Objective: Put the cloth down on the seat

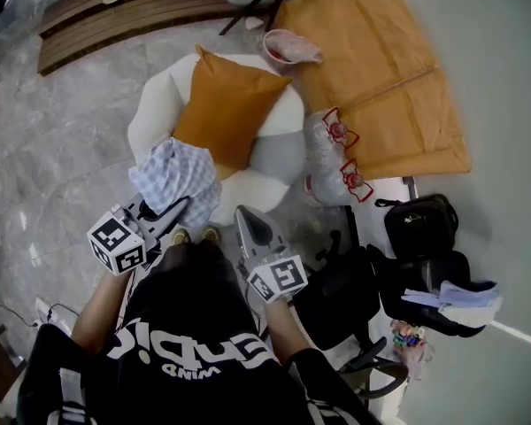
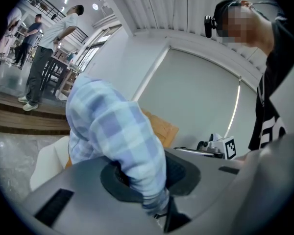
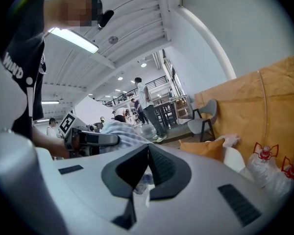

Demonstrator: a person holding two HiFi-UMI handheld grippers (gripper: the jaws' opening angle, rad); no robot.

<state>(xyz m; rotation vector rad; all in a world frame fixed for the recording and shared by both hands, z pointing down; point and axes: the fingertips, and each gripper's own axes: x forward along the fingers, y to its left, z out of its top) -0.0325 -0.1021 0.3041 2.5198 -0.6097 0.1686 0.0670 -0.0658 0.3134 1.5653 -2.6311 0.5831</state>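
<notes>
**Checked cloth hanging over the seat, pinched in the left tongs**

I'm watching the left gripper (image 1: 175, 209) pinching the blue-and-white checked fabric cloth (image 2: 118, 131). A narrow fold of it is running down between the two dark pads, and the rest is bunching up and billowing forward past the tips. From the head view the cloth is hanging just ahead of those tongs, over the near edge of the white rounded upholstered seat (image 1: 149, 113). I cannot tell whether it is touching the seat.

Beyond the cloth, further out from the left tongs, an orange square fabric cushion (image 1: 226, 104) is leaning against the seat back, and the cloth's far edge is overlapping its near corner in the picture.

The right gripper (image 1: 243, 215) is hovering just beside the left one, apart from the cloth and pointing the same way at the seat front. Its jaws are pressing together at the tips.

To the right of those tongs, clear plastic bags with red ties (image 1: 332, 158) are sitting on the floor beside the seat.
</notes>
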